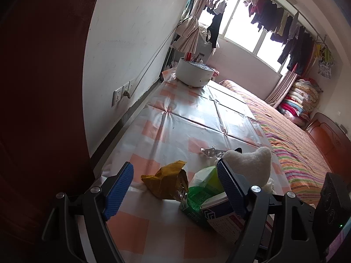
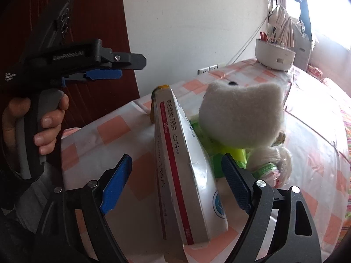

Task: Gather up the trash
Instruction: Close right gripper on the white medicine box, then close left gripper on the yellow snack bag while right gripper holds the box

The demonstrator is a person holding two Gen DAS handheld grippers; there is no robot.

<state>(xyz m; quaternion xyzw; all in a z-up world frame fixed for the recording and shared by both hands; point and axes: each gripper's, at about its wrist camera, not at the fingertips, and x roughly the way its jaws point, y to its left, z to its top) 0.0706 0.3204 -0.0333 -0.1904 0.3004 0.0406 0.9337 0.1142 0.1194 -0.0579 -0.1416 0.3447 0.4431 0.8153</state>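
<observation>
On the checked tablecloth (image 1: 175, 118) lies a crumpled yellow wrapper (image 1: 166, 182), a green packet (image 1: 201, 186) and a white medicine box (image 1: 219, 214). A foil scrap (image 1: 210, 152) is just beyond them. My left gripper (image 1: 175, 166) is open above the wrapper and packet. In the right wrist view the white box with a red stripe (image 2: 186, 175) stands on edge between the pads of my right gripper (image 2: 177, 157), and gaps show on both sides. A white plush toy (image 2: 243, 114) leans behind it. A hand holds the left gripper (image 2: 129, 65) at upper left.
A white round pot (image 1: 195, 72) with utensils stands at the table's far end. The wall with a socket (image 1: 120, 96) runs along the left. A bed with a striped cover (image 1: 296, 149) lies to the right, and folded quilts (image 1: 302, 100) are stacked beyond it.
</observation>
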